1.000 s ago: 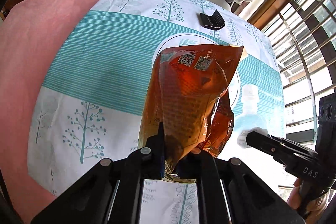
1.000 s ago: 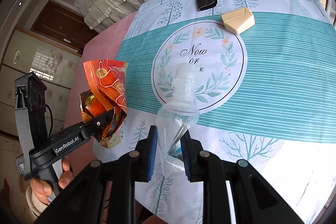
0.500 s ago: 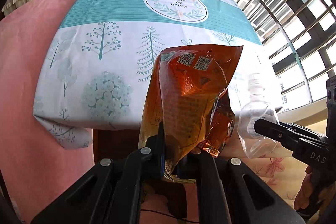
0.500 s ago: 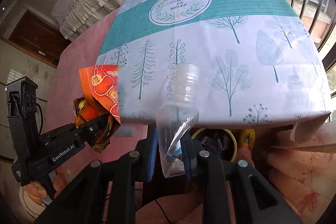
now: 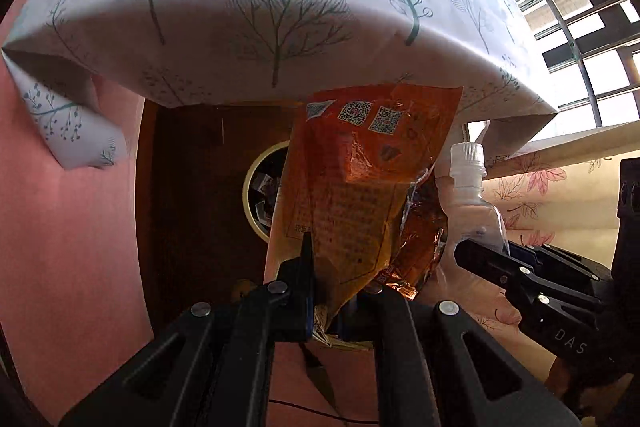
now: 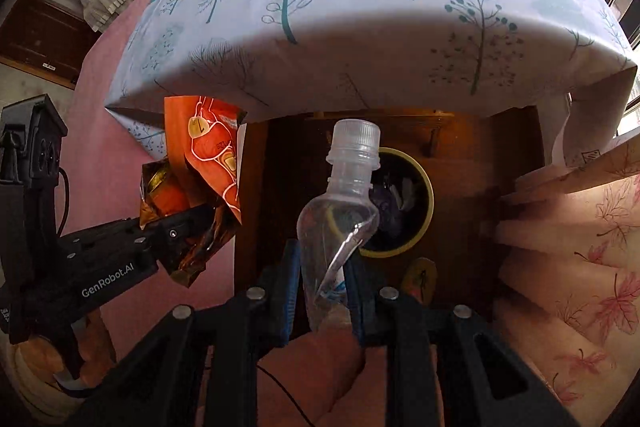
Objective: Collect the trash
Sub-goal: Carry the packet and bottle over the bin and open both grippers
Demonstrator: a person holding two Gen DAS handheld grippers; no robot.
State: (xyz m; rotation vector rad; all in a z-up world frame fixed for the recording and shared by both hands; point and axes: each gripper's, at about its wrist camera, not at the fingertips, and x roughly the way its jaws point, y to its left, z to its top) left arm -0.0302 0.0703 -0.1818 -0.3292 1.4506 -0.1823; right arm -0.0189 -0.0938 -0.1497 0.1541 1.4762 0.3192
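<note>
1. My left gripper (image 5: 338, 291) has its fingers closed tight on the bottom edge of an orange snack wrapper (image 5: 360, 195), which stands up through the centre of the left wrist view

2. My right gripper (image 6: 322, 291) has its fingers squeezed narrow on the crumpled lower body of a clear plastic bottle (image 6: 340, 211); the white cap points up at mid-frame

3. In the right wrist view the wrapper (image 6: 208, 155) and the left gripper (image 6: 176, 231) sit at centre left; in the left wrist view the bottle (image 5: 472, 203) and the right gripper (image 5: 476, 259) sit at centre right, just beside the wrapper

4. A yellow-rimmed trash bin (image 6: 424, 195) with dark rubbish inside shows behind the bottle, right of centre; in the left view its rim (image 5: 256, 167) peeks out left of the wrapper

5. The tree-print tablecloth (image 6: 360, 7) draping the desk edge fills the upper half of both views
</note>
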